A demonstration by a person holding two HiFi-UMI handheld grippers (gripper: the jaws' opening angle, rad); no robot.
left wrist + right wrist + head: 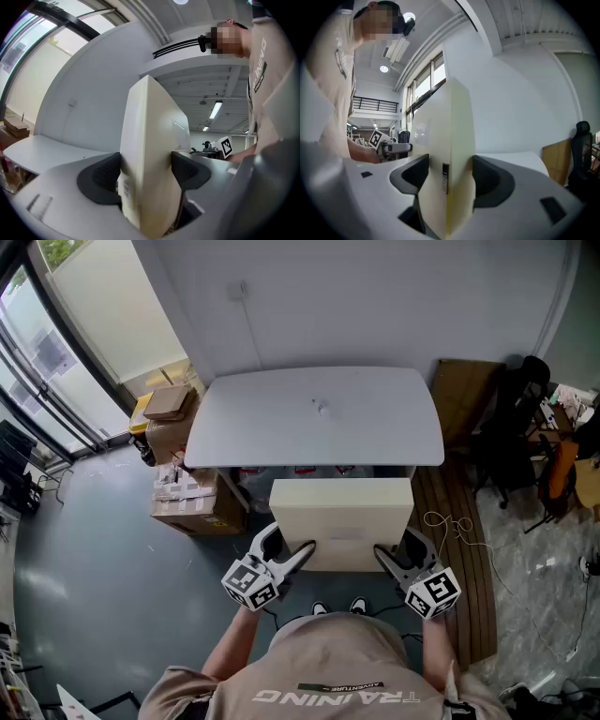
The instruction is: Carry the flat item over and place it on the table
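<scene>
Carrying is the step in hand, I judge: the left gripper (300, 554) is clamped on the left edge of the flat cream rectangular box (342, 512) and the right gripper (384, 557) on its right edge. The box is held near the white rounded tabletop (281, 418) at 12 o'clock. Next it likely needs moving forward over that top, then lowering. Brown cardboard cartons (183, 498) stand at 9 o'clock on the grey floor (84, 559), and a black office chair (511, 427) sits at 2 o'clock.
</scene>
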